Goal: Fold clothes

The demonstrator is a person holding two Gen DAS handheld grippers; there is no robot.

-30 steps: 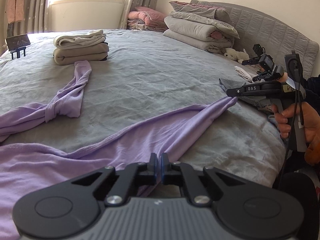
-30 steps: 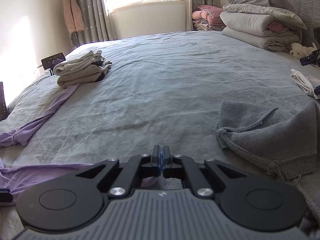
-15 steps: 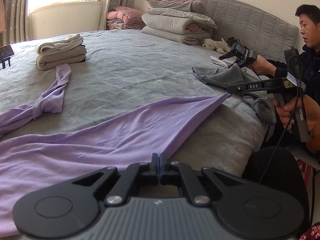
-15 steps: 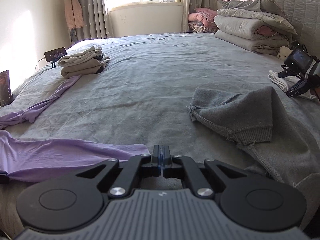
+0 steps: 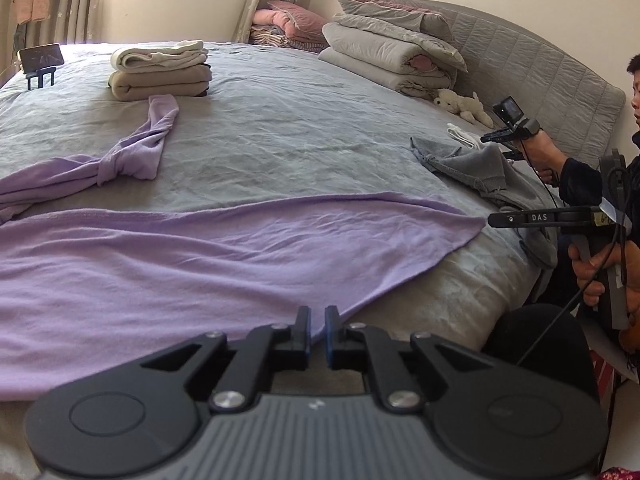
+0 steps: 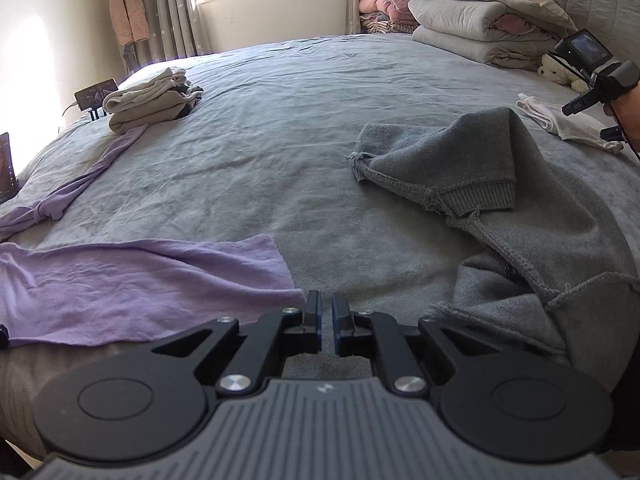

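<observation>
A lilac long-sleeved garment (image 5: 200, 256) lies spread flat across the near side of the grey bed. One twisted sleeve (image 5: 132, 152) trails toward the far left. My left gripper (image 5: 316, 326) sits at its near hem, jaws parted by a narrow gap, with the cloth lying loose beneath. My right gripper (image 6: 327, 316) hovers just right of the garment's corner (image 6: 280, 276), also slightly open and holding nothing. It shows side-on as right gripper (image 5: 490, 220) in the left wrist view, held by a hand (image 5: 592, 276).
A crumpled grey sweater (image 6: 480, 152) lies to the right, near the bed edge. Folded beige clothes (image 5: 160, 72) are stacked at the far left, beside a phone on a stand (image 5: 40, 60). Folded quilts (image 5: 392, 52), a plush toy (image 5: 460, 104) and a white cloth (image 6: 560, 120) sit by the headboard.
Both grippers were shut on the lilac hem and pulled it taut toward the bed edge. Now both jaws have parted and the garment rests flat on the bed.
</observation>
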